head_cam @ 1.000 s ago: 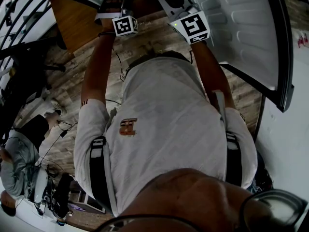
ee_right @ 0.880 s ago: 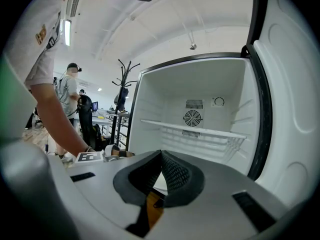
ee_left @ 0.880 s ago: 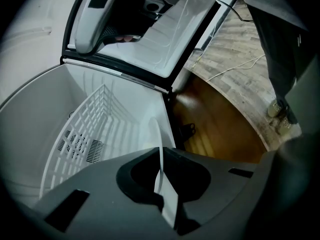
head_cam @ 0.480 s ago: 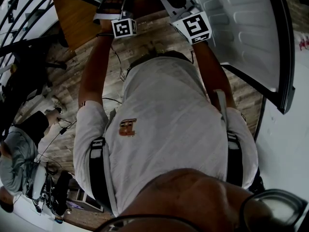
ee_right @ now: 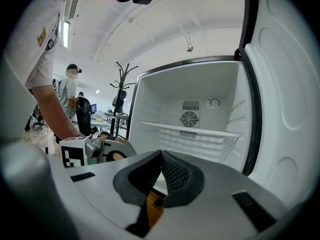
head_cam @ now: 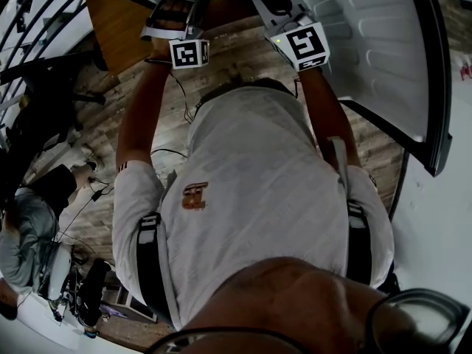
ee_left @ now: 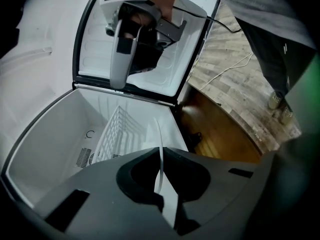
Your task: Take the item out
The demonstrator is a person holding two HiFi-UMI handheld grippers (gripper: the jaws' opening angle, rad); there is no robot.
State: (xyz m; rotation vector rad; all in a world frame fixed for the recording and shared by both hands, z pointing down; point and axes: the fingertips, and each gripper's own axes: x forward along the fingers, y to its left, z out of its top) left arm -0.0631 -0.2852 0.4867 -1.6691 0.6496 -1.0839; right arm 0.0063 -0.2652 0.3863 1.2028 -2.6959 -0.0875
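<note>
A white fridge stands open in front of me, its door swung to the right. Inside I see a wire shelf and a round fan vent; nothing lies on the shelf that shows. My right gripper is shut, pads meeting with nothing between them, and points into the compartment. My left gripper is also shut and empty, aimed at the fridge's bare wall and wire shelf. In the head view both grippers are held out side by side.
The door's inner liner curves along my right. A brown wooden panel and plank floor with a cable lie left of the fridge. A coat stand and a person are in the background.
In the head view both grippers have drifted slightly lower and a little rightward. Their jaws look the same.
</note>
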